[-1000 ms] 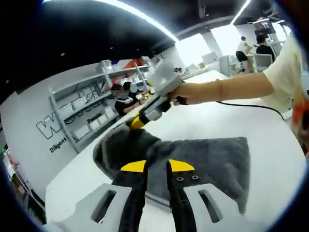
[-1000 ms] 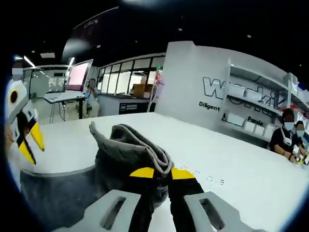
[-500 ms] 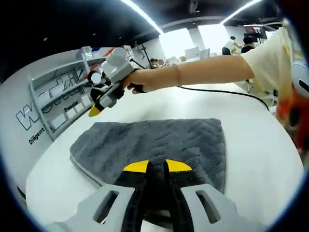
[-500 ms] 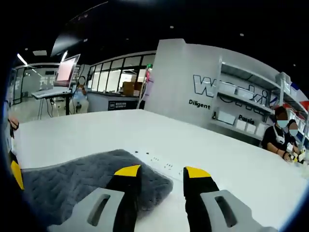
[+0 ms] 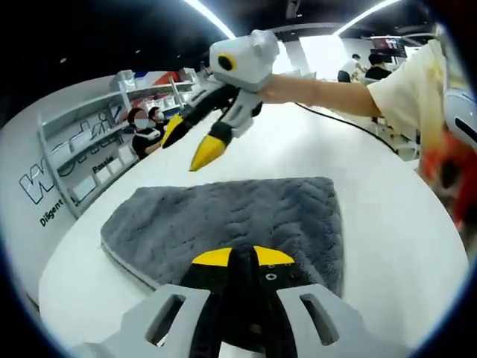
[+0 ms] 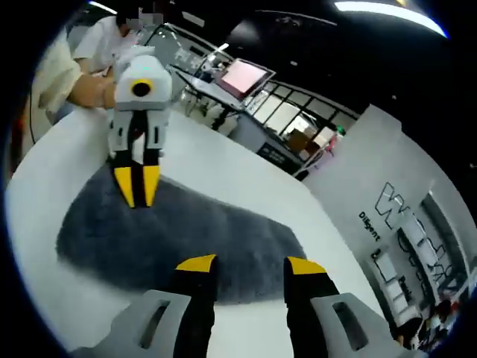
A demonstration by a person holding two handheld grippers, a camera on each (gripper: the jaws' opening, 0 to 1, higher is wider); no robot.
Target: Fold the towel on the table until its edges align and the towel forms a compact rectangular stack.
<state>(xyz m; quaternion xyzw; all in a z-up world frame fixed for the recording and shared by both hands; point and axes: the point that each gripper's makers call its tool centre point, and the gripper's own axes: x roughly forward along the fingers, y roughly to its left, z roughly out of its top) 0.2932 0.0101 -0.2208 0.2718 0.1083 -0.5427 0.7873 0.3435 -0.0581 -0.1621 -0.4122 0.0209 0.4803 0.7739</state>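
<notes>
- left gripper view: we see the grey towel [image 5: 231, 220] lying folded and flat on the white table [image 5: 373, 171]. our left gripper [image 5: 240, 257] has its jaws together, pinching the towel's near edge. the right gripper [image 5: 188, 143] hovers above the towel's far edge, jaws apart, empty.
- right gripper view: we see the right gripper [image 6: 242, 263] spread open above the towel [image 6: 179, 231]; the left gripper [image 6: 138, 186], jaws together, meets the towel at its far side.

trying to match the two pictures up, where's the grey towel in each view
Left gripper view: the towel lies flat across the lower middle, its near edge pinched in that gripper's jaws.
Right gripper view: the towel spreads across the lower left, beyond the open jaws.
Shared landmark: the white table under it.
</notes>
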